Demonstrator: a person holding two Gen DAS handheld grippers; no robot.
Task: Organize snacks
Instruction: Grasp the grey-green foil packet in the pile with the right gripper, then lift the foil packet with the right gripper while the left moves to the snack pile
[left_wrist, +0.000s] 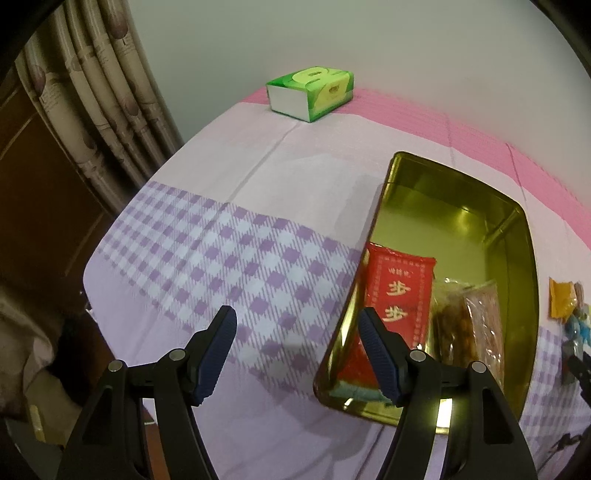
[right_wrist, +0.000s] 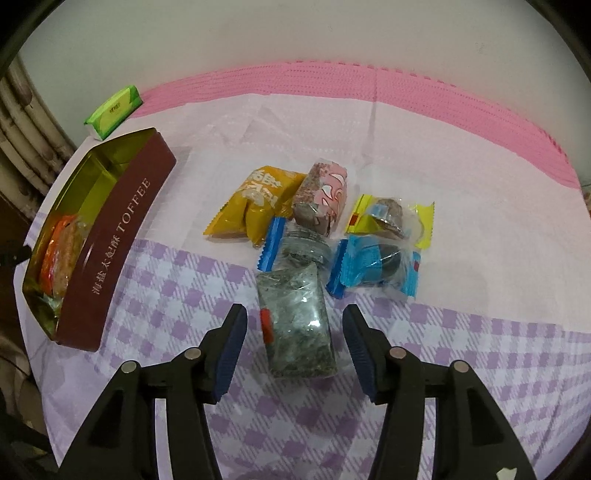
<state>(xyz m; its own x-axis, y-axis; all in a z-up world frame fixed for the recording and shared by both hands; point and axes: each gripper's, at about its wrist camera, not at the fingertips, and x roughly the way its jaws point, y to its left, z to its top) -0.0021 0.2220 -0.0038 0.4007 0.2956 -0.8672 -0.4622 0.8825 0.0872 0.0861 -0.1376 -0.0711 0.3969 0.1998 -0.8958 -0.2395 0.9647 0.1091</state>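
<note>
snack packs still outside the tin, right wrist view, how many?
6 on the cloth: yellow pack, pink-brown pack, yellow-clear pack, blue pack, blue-edged clear pack, grey-green pack between the open right gripper fingers. Overlaps may hide more.

Maroon tin (gold inside) sits on a lilac-checked, pink-edged cloth; the tissue pack is green.

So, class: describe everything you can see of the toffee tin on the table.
The toffee tin is a long open box with rounded corners, dark red outside with pale lettering, shiny gold metal inside. It lies flat on the checked tablecloth, lid absent. A red packet and clear-wrapped snacks fill its near end; the far end is bare.
</note>
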